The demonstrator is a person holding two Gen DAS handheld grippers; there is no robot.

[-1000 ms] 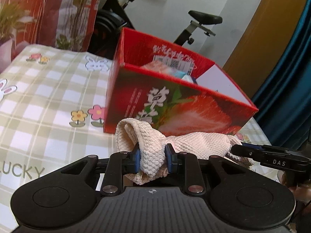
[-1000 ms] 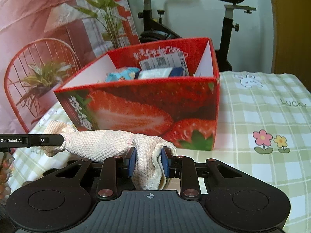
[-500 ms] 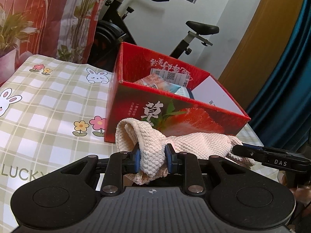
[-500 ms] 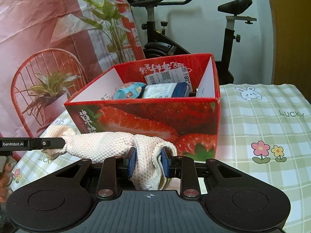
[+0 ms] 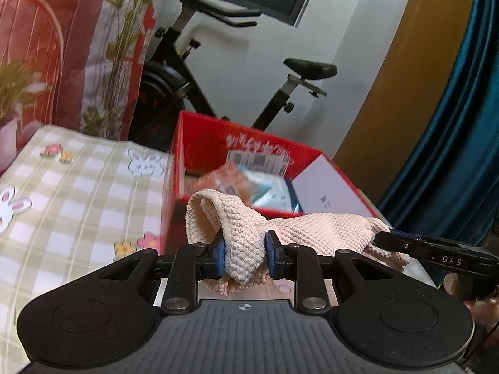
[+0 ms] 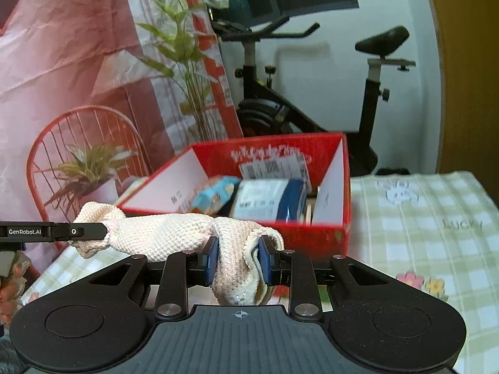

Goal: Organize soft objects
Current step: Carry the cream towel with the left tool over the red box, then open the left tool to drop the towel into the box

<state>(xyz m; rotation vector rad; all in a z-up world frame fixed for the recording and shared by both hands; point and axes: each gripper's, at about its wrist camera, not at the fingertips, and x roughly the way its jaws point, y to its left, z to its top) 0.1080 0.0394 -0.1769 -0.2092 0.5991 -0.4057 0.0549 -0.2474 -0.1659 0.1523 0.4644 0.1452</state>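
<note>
A cream knitted cloth [image 5: 315, 230] hangs stretched between my two grippers, in the air in front of the red strawberry box [image 5: 202, 143]. My left gripper [image 5: 244, 257] is shut on one end of the cloth. My right gripper [image 6: 238, 258] is shut on the other end [image 6: 165, 233]. The box [image 6: 330, 233] stands open on the checked tablecloth and holds several packets [image 6: 265, 199]. The cloth is level with the box's near rim. Each gripper shows in the other's view, the right one [image 5: 436, 254] at the right edge, the left one [image 6: 53, 232] at the left edge.
The green-and-white checked tablecloth [image 5: 78, 193] spreads left of the box, and right of it in the right wrist view [image 6: 421, 227]. An exercise bike [image 6: 312, 93] stands behind the table. A printed backdrop [image 6: 78, 78] hangs at the left, a blue curtain [image 5: 452, 124] at the right.
Both grippers have risen with the cloth, from below the box's front wall to about rim height. More of the box's inside shows now.
</note>
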